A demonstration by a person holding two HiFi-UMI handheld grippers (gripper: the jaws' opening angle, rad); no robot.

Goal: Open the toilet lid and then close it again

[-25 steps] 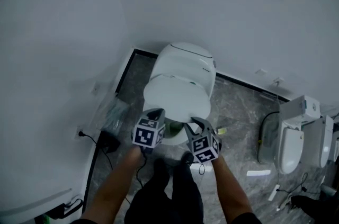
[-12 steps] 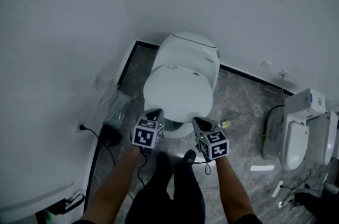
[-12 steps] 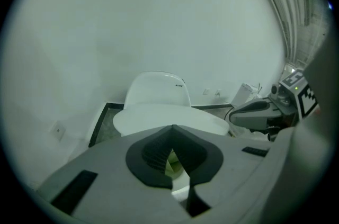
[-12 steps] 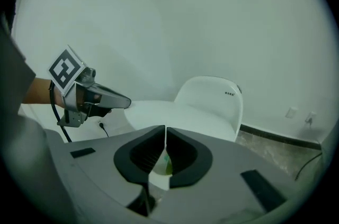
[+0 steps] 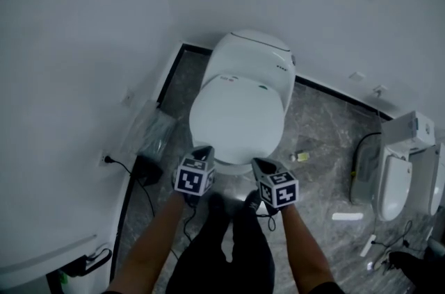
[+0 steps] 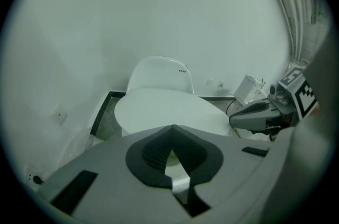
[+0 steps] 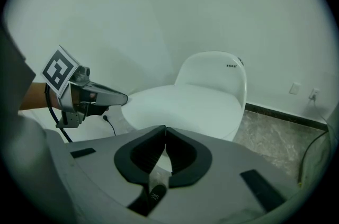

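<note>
Grey marbled floor runs into a white corner, where the toilet stands with its toilet lid down flat over the bowl. Marks on its back are too small to read. Both tongs sit near the lid's front edge. The left tongs are pressed together, the right tongs have just closed, and both are empty. Open floor stretches right toward more toilets.

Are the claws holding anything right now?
No, nothing. The left claw and the right claw, which has just been closing, are both shut and empty, with the toilet lid lying down in front of them.
</note>
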